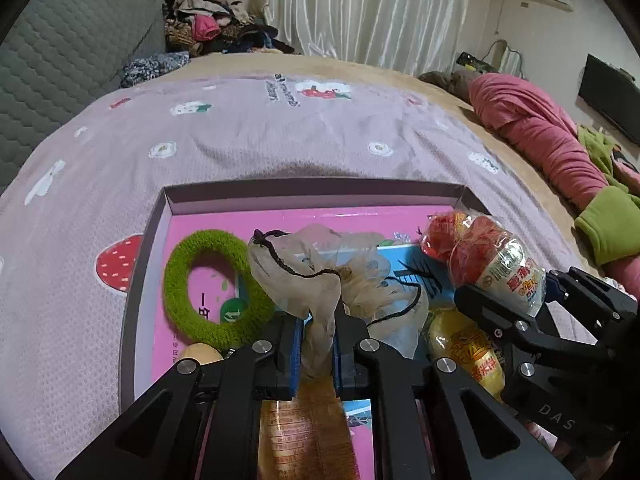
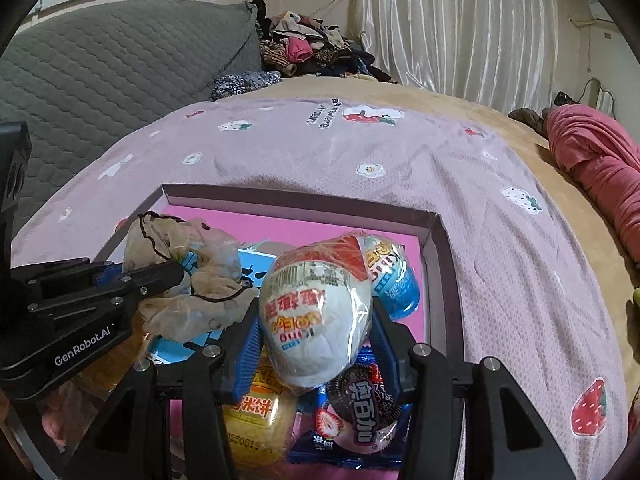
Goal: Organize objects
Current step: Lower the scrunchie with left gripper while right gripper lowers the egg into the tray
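Observation:
A shallow box (image 1: 148, 240) with a pink floor lies on the bed. My left gripper (image 1: 318, 344) is shut on a sheer beige pouch (image 1: 296, 268) with a black drawstring, held just above the box floor. A green fuzzy hair ring (image 1: 176, 292) lies to its left. In the right wrist view my right gripper (image 2: 316, 332) is shut on a clear-wrapped pack of egg-shaped snacks (image 2: 316, 312), over the box's right half. The same pack (image 1: 496, 268) and right gripper (image 1: 516, 320) show at the right of the left wrist view. The pouch (image 2: 208, 280) and left gripper (image 2: 172, 274) appear at the left.
Under the right gripper lie a yellow corn-cake packet (image 2: 256, 416) and a blue cookie packet (image 2: 360, 412). A blue card (image 1: 404, 258) covers part of the box floor. The lilac strawberry blanket (image 1: 280, 136) surrounds the box, with a grey quilted cushion (image 1: 60, 64) at left and a pink garment (image 1: 540, 136) at right.

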